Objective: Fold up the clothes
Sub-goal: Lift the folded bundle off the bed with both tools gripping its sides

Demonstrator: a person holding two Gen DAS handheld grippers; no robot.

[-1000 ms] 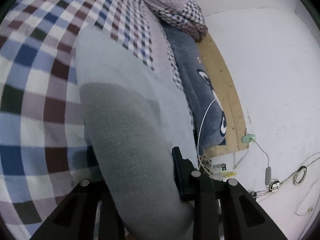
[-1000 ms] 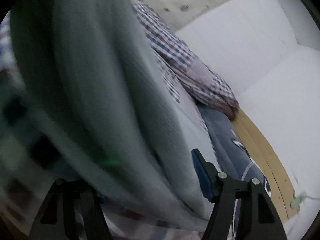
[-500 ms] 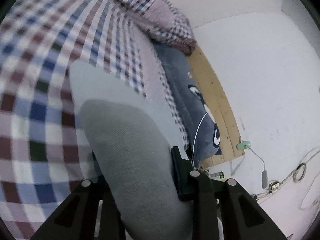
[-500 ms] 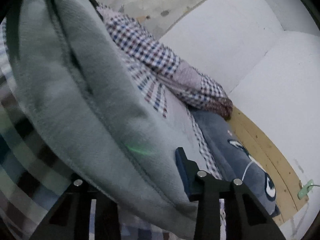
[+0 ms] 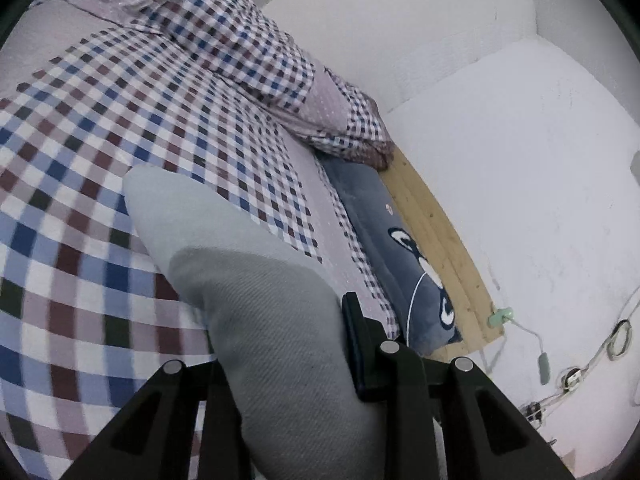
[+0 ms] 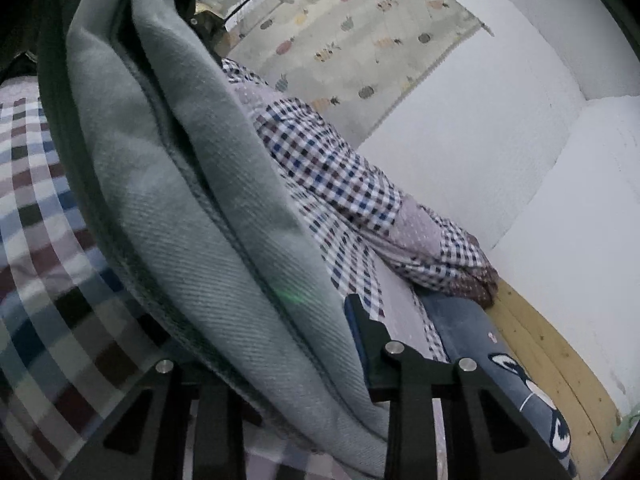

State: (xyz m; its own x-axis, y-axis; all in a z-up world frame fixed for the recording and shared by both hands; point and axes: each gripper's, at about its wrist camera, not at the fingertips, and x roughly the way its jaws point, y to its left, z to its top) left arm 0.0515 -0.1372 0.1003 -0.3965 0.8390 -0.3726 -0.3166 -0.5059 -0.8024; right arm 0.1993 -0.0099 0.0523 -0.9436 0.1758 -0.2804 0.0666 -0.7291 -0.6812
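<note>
Over the checked bed (image 5: 100, 184), you've got the grey garment (image 6: 192, 216) pinched in both tools: left gripper (image 5: 280, 360) clamped on one end, right gripper (image 6: 276, 344) clamped on a bunched, seamed edge. The cloth runs long, straight ahead from each grip and hangs off the bed, so neither hand's nearer. No readable labels; the blue pillow (image 5: 404, 264) only shows a cartoon face.

I am showing my matte black angular left gripper (image 5: 280, 364) at the bottom of the frame, silver round screws (image 5: 390, 347) sitting on its finger mounts. My matching black right gripper (image 6: 276, 364) is carrying identical screws (image 6: 394, 348) and flat dark-blue pads (image 6: 357, 332).
</note>
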